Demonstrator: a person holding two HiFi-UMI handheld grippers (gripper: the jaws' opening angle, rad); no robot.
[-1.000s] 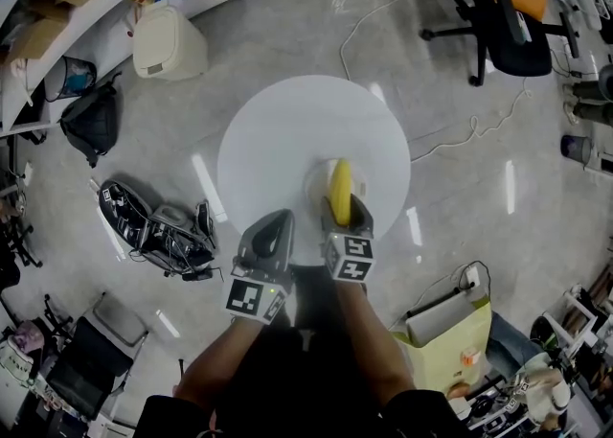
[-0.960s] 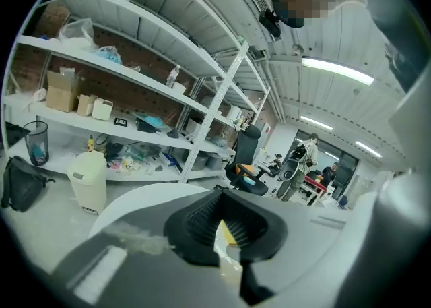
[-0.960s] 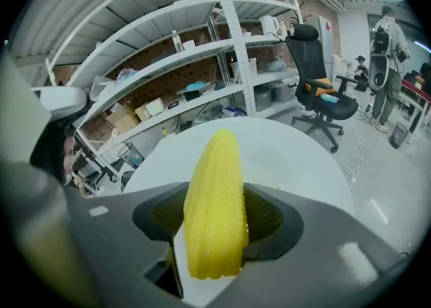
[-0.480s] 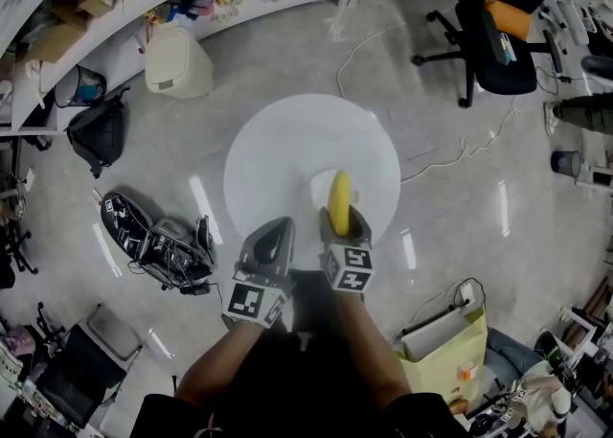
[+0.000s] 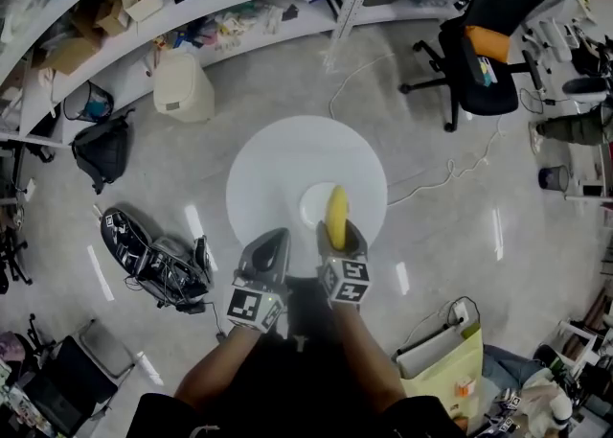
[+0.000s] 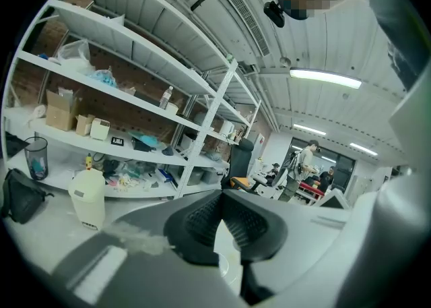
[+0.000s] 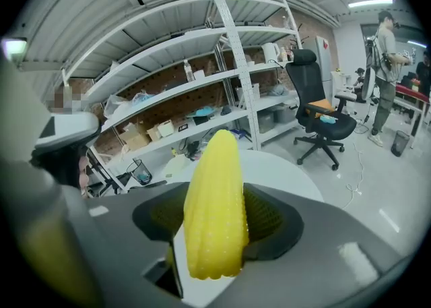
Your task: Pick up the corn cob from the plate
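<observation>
The yellow corn cob (image 5: pixel 336 214) (image 7: pixel 215 209) stands lengthwise between the jaws of my right gripper (image 5: pixel 337 231) (image 7: pixel 214 219), which is shut on it, tip pointing away from me. It hangs above the white plate (image 5: pixel 311 204) on the round white table (image 5: pixel 287 153) (image 7: pixel 286 168), clear of both. My left gripper (image 5: pixel 273 241) (image 6: pixel 219 213) is just left of the right one, over the table's near edge. Its ribbed pads meet with nothing between them.
On the floor round the table stand a cream bin (image 5: pixel 182 86), a black bag (image 5: pixel 101 149), dark gear (image 5: pixel 158 249), a black office chair (image 5: pixel 488 34) and a yellow bag (image 5: pixel 445 355). Cluttered white shelves (image 5: pixel 192 5) curve along the far side. A cable (image 5: pixel 450 172) trails to the right.
Both grippers have risen, and the table and floor look smaller and farther below. The corn cob went up with the right gripper, off the plate.
</observation>
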